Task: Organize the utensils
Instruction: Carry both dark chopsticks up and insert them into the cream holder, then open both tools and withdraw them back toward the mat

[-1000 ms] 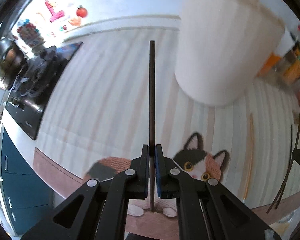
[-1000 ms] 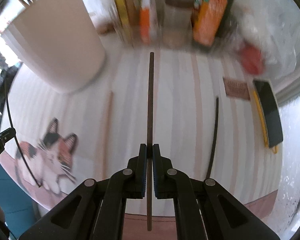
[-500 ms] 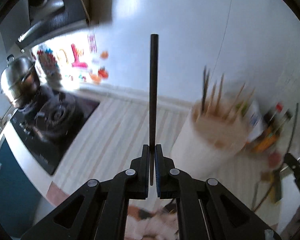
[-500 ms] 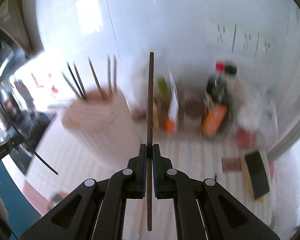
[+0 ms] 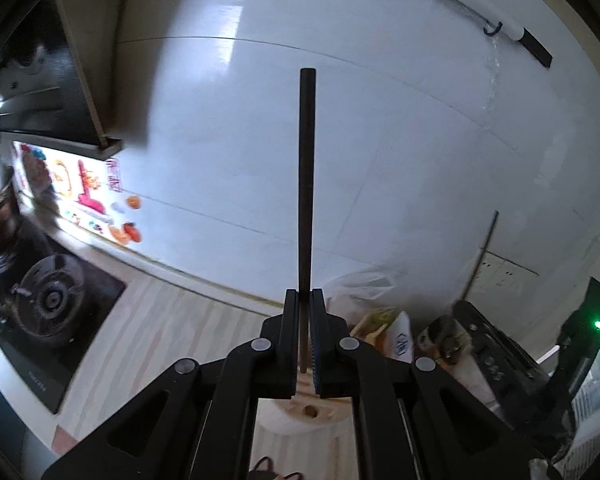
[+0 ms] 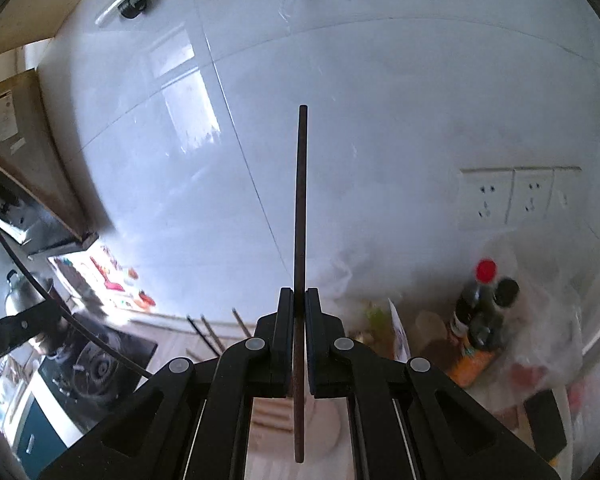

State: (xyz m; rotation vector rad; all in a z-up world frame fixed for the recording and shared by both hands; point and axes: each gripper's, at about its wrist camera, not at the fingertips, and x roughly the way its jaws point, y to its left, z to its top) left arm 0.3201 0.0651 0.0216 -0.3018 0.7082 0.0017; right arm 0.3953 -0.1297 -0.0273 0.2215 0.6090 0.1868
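Each hand-held gripper clamps a dark chopstick: left hand-held gripper [image 5: 304,300] and right hand-held gripper [image 6: 299,298] hold theirs [image 5: 307,184] [image 6: 301,216] above the table's holder [image 5: 300,408], apparently ready for dropping in.

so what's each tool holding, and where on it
Each tool is shut on a thin dark chopstick near its lower end: left tool, chopstick; right tool, chopstick.

White tiled wall [image 5: 380,140], gas hob [image 5: 48,304], sockets [image 6: 512,196]
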